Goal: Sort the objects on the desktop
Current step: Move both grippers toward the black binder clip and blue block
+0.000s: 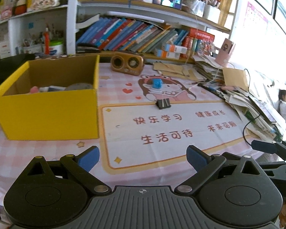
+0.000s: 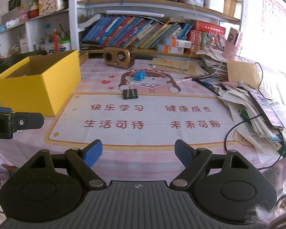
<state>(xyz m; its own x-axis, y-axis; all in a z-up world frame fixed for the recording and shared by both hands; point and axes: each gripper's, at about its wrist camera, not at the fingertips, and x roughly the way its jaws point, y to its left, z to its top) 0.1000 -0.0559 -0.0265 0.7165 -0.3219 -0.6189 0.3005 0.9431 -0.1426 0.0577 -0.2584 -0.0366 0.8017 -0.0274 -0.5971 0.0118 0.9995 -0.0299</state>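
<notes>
A yellow cardboard box stands on the left of the desk mat and holds several small items; it also shows in the right wrist view. A black binder clip lies on the mat's middle. A small blue object sits just behind it. My left gripper is open and empty, low over the mat's near edge, right of the box. My right gripper is open and empty, also at the near edge, well short of the clip.
A brown retro speaker stands at the back. A sprawling pile of papers, envelopes and cables fills the right side. Bookshelves rise behind the desk. The other gripper shows at each view's edge.
</notes>
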